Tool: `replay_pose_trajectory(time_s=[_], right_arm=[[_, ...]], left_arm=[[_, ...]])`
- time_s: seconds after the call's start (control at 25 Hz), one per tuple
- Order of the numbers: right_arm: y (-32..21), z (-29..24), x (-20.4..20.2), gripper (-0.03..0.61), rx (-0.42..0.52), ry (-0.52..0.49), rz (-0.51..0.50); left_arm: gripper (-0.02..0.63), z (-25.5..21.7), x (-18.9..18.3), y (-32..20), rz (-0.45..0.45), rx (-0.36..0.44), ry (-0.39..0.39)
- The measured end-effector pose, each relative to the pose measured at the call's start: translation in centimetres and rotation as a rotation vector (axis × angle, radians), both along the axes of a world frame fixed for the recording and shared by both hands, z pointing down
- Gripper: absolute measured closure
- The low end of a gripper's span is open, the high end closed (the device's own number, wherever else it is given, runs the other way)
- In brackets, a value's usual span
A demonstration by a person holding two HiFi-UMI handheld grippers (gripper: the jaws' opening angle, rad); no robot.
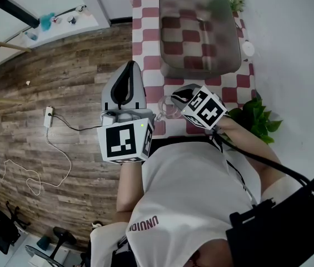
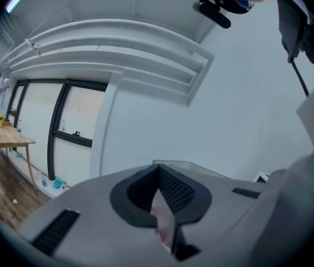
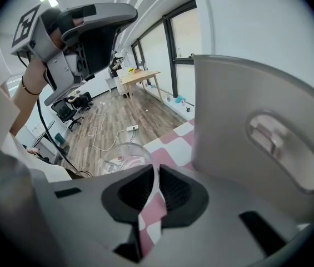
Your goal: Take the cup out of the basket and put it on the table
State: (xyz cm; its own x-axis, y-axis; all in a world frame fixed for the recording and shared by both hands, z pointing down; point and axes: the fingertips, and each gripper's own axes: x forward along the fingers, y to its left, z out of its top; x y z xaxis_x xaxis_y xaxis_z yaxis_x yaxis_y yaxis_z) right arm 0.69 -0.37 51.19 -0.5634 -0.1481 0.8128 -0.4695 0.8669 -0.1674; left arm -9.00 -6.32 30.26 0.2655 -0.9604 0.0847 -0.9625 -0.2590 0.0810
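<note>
Pink-and-white checks across the tablecloth [image 1: 145,43]. Smoky, see-through grey for the basket [image 1: 198,29], clear glass for the cup [image 1: 168,109]. Pale grey with black pads on the left gripper [image 1: 128,71] and right gripper [image 1: 176,96], with black-and-white squares on their cubes. Brown wood grain along the floor [image 1: 62,82].

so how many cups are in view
1: a clear glass cup on the checkered table, at the tip of the right tool. More may be hidden in the cloudy basket.

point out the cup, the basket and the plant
cup [image 3: 119,160]: right gripper view, its clear side wall
basket [image 1: 165,38]: head view, its left wall
plant [image 1: 255,117]: head view, its middle leaves
</note>
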Motion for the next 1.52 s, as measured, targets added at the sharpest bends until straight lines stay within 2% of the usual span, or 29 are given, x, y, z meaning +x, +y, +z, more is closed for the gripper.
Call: replay_pose_trajectory(time_s=[1.52], right_arm=[[0.6,4.1,0.6,0.538,-0.059,0.060,0.030]], left_arm=[[0.603,-0.1,0.5,-0.1,0.015,-0.002,-0.001]])
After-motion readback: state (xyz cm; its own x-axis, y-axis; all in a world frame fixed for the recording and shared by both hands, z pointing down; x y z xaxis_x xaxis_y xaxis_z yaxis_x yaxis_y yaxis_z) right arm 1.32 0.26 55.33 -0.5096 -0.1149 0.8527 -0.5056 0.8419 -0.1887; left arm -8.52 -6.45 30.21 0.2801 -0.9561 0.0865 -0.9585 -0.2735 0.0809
